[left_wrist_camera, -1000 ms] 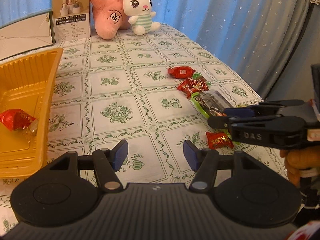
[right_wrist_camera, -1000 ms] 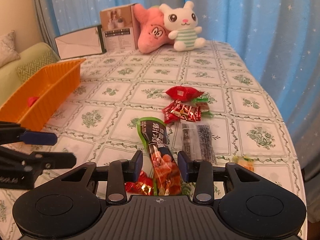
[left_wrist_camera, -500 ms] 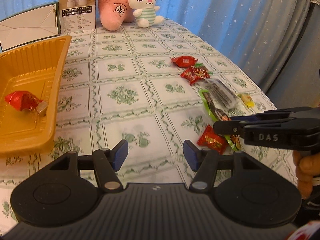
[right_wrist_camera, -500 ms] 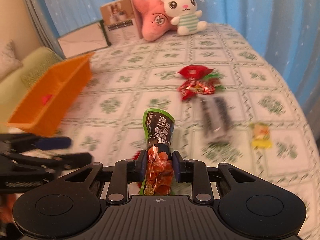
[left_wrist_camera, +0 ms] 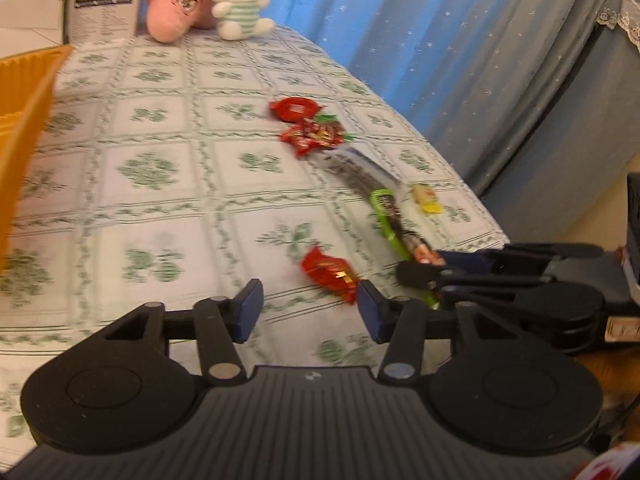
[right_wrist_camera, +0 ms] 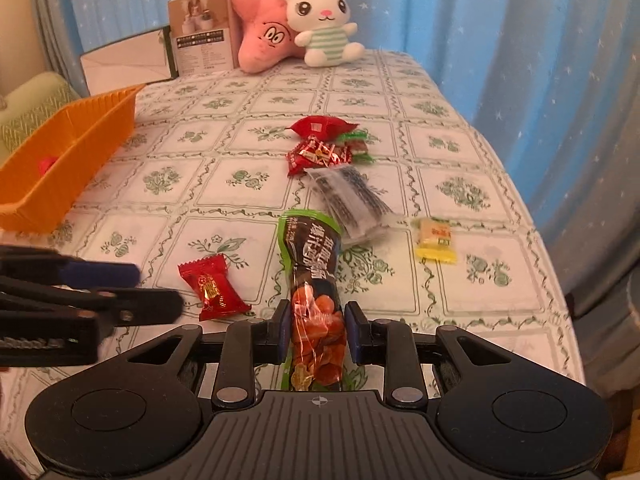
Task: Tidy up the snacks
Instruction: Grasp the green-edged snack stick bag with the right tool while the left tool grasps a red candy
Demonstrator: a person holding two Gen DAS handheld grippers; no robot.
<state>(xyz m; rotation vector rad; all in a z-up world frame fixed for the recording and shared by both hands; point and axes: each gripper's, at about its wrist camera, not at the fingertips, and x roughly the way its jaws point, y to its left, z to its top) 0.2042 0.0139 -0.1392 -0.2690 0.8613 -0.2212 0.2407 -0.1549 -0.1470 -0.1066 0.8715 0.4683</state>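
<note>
Right hand-held gripper (right_wrist_camera: 316, 334) clamped on the near end of a long green-edged snack packet (right_wrist_camera: 314, 280), blue pads pressing its clear lower part from both sides, the dark printed end reaching away over the tabletop (right_wrist_camera: 248, 120). Left hand-held gripper (left_wrist_camera: 309, 310) parted, jaws just narrowed, nothing between them; hanging just short of a red wrapped candy (left_wrist_camera: 330, 274), which lies loose on the cloth immediately left of the green packet.

Beyond the green packet's far end, touching or nearly so: a clear packet of dark sticks (right_wrist_camera: 350, 200). Further past that, a cluster of red wrappers: a shiny red-and-gold packet (right_wrist_camera: 318, 156), a plain red pouch (right_wrist_camera: 320, 126) behind it, and a small red-and-green sweet (right_wrist_camera: 356, 144) at their right side. Right of the green packet, well clear of it, a small yellow packet (right_wrist_camera: 434, 240) lying flat.

Far to the left of the green packet, at the tabletop's edge, an orange tray (right_wrist_camera: 68, 160) with something small and red inside (right_wrist_camera: 47, 164), too hidden by the wall to name. At the tabletop's back, far beyond the green packet: a printed carton (right_wrist_camera: 202, 36), a pink plush (right_wrist_camera: 264, 36) and a white rabbit plush (right_wrist_camera: 326, 24) side by side, with blue starred curtains (right_wrist_camera: 500, 40) behind.
</note>
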